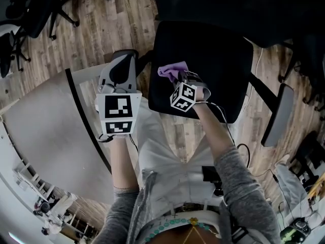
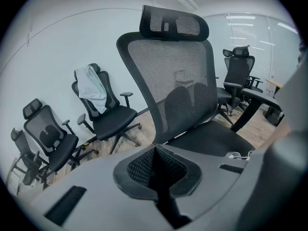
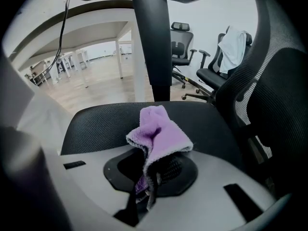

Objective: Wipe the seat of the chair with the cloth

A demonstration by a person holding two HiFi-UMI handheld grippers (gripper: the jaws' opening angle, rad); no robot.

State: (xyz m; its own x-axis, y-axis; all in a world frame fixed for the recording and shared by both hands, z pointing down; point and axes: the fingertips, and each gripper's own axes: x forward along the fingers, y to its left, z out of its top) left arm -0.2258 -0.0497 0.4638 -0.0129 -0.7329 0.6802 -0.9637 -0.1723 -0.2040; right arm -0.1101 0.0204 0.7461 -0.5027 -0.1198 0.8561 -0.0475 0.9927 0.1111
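The black office chair's seat (image 1: 213, 55) lies ahead of me, with its mesh back (image 2: 173, 85) rising behind it in the left gripper view. My right gripper (image 1: 179, 78) hovers over the seat's near left part, shut on a purple cloth (image 1: 172, 70). In the right gripper view the cloth (image 3: 161, 131) stands folded up out of the jaws of that gripper (image 3: 151, 163), just above the seat (image 3: 106, 121). My left gripper (image 1: 121, 69) is shut and holds nothing; it hangs left of the seat, and its jaws (image 2: 156, 150) face the chair.
A white table (image 1: 45, 116) with a dark edge curves along my left. The chair's armrest (image 1: 277, 113) juts out at the right, and its post (image 3: 153, 42) rises ahead. Other chairs stand behind, one draped with a white garment (image 2: 91, 88). Cables lie on the floor (image 1: 244, 149).
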